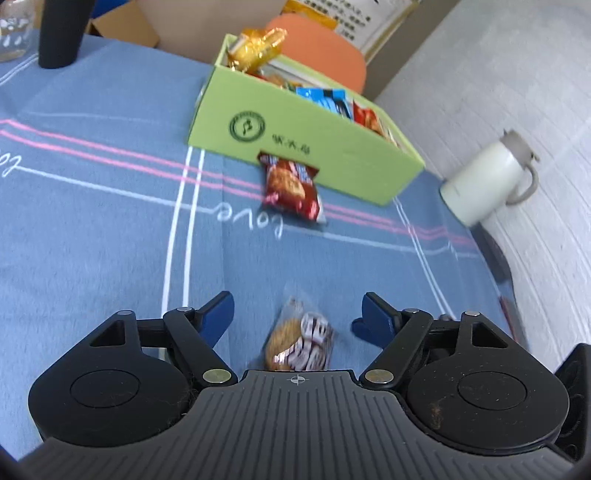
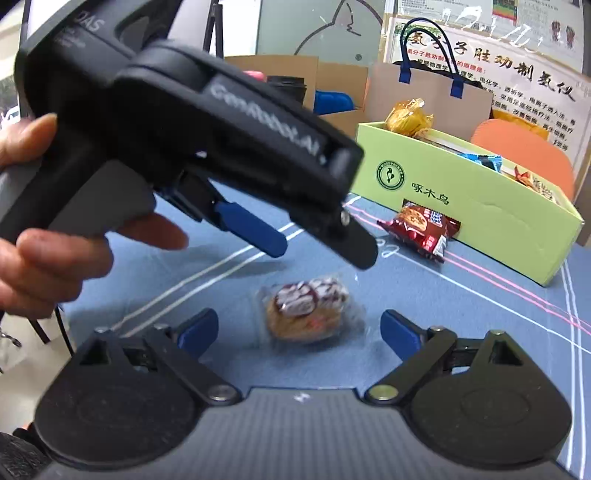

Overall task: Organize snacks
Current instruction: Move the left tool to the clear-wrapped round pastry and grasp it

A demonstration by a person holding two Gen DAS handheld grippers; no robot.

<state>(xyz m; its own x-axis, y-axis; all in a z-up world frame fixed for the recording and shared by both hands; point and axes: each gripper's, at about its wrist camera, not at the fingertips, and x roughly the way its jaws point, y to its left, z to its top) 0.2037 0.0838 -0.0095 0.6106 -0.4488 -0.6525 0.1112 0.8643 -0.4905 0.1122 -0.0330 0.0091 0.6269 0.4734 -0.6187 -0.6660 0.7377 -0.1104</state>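
1. Two grippers over one clear-wrapped pastry (image 1: 301, 341) lying flat on the blue cloth (image 1: 92, 221). Both views blurred by motion.
2. Left gripper (image 1: 297, 314): jaws spread wide, holding nothing. Pastry lies between the blue fingertips (image 1: 218, 314), close under the gripper body, not touching either one.
3. Right gripper (image 2: 299, 328): also spread wide, holding nothing. Pastry (image 2: 308, 312) sits on the cloth (image 2: 461, 325) between its tips, no contact visible.
4. Right view shows the left gripper (image 2: 317, 240) from the side, above and just behind the pastry, tilted down toward it. Left hand (image 2: 55, 236) is wrapped round its handle.
5. Further out: red packet (image 1: 291, 186) lies on the cloth with its far end in the slot in the green box (image 1: 332, 155) front wall; most of the packet is outside. Same packet (image 2: 417, 229) and box (image 2: 491, 218) in the right view.
6. Box is open-topped, holds several snacks: gold wrapper (image 1: 258, 46) sticking up at the far end, blue pack (image 1: 327, 98) mid, red-orange pack (image 1: 365, 116) next to it.
7. White jug (image 1: 491, 182) right of the box, at the cloth edge, apart from the box.
8. Behind the box: orange chair back (image 2: 524, 151), paper bag (image 2: 428, 92) with blue handles, poster (image 2: 517, 74) with Chinese print. Black cylinder (image 1: 61, 33) at the far left of the cloth.
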